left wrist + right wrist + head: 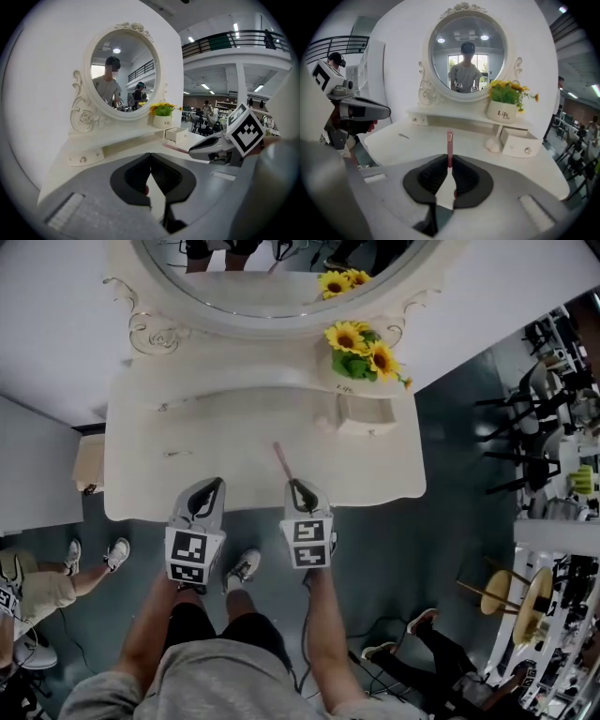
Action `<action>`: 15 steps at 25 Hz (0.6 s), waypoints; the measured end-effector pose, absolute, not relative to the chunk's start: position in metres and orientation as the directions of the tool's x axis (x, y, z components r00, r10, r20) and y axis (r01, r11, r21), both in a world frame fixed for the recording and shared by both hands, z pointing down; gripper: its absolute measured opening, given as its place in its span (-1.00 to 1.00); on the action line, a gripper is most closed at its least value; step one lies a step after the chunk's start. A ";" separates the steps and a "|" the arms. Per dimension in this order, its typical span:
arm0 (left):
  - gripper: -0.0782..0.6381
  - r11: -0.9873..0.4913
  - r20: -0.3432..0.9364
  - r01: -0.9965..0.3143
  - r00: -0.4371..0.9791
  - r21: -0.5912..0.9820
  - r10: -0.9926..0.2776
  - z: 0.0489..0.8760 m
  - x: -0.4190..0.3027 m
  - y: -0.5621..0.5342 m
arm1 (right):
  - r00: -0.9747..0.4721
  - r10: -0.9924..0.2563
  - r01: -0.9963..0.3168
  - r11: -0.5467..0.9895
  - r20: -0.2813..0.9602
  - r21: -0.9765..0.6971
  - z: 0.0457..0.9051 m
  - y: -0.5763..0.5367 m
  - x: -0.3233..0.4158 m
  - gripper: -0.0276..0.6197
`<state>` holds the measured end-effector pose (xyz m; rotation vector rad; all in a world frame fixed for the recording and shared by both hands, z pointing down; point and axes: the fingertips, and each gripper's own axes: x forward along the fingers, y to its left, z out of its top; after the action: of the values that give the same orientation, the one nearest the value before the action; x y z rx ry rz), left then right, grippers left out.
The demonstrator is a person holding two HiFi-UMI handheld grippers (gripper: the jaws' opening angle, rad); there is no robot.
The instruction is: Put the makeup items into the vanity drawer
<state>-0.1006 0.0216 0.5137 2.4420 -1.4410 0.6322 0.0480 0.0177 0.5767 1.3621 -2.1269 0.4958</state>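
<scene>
Head view: right gripper (296, 486) clamps a slim pink makeup stick (282, 461) above the front edge of the vanity top (187, 442) — left gripper (214, 486) just beside it. Left gripper view: jaws meet at their tips, nothing between. Right gripper view: jaws pinch the stick's lower end, its tip toward the mirror (468, 51) — small drawer (516, 144) off to the right.

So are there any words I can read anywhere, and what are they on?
"Life": big letters on the white flower pot.
Smaller print under that word: too small to read.
Marker cubes: only black-and-white square patterns, no words.
</scene>
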 end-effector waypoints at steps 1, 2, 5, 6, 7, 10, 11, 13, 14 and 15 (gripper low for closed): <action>-0.75 -0.495 0.466 -0.869 0.430 -0.020 -0.773 0.507 -0.095 0.022 | -0.318 -0.714 -0.915 0.404 0.624 -0.005 0.569 0.020 0.053 -0.82; -0.75 -0.504 0.455 -0.864 0.439 -0.023 -0.774 0.500 -0.090 0.021 | -0.308 -0.725 -0.920 0.392 0.616 0.000 0.562 0.022 0.059 -0.82; -0.75 -0.533 0.425 -0.845 0.471 -0.032 -0.773 0.483 -0.072 0.022 | -0.274 -0.756 -0.937 0.349 0.595 0.011 0.543 0.030 0.080 -0.82; -0.75 -0.542 0.415 -0.840 0.482 -0.033 -0.772 0.478 -0.066 0.022 | -0.262 -0.765 -0.942 0.335 0.589 0.015 0.537 0.032 0.087 -0.81; -0.75 -0.550 0.406 -0.834 0.492 -0.034 -0.770 0.473 -0.060 0.023 | -0.250 -0.773 -0.947 0.321 0.583 0.021 0.531 0.035 0.094 -0.82; -0.75 -0.577 0.383 -0.816 0.523 -0.035 -0.762 0.458 -0.043 0.027 | -0.206 -0.799 -0.959 0.279 0.565 0.044 0.513 0.044 0.117 -0.82; -0.75 -0.588 0.376 -0.808 0.534 -0.036 -0.757 0.454 -0.037 0.028 | -0.190 -0.807 -0.963 0.263 0.558 0.052 0.507 0.047 0.125 -0.82; -0.75 -0.608 0.364 -0.793 0.555 -0.038 -0.748 0.448 -0.025 0.031 | -0.161 -0.822 -0.971 0.232 0.546 0.064 0.497 0.052 0.140 -0.82; -0.75 -0.617 0.358 -0.786 0.565 -0.038 -0.743 0.444 -0.019 0.031 | -0.147 -0.828 -0.973 0.218 0.541 0.069 0.492 0.055 0.147 -0.82; -0.75 -0.626 0.352 -0.779 0.576 -0.038 -0.738 0.441 -0.012 0.031 | -0.134 -0.834 -0.976 0.205 0.536 0.075 0.488 0.057 0.154 -0.82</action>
<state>-0.0123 0.0313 0.4411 2.6801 -1.2955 0.5129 0.1539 0.0567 0.4876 1.6769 -2.0210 0.4049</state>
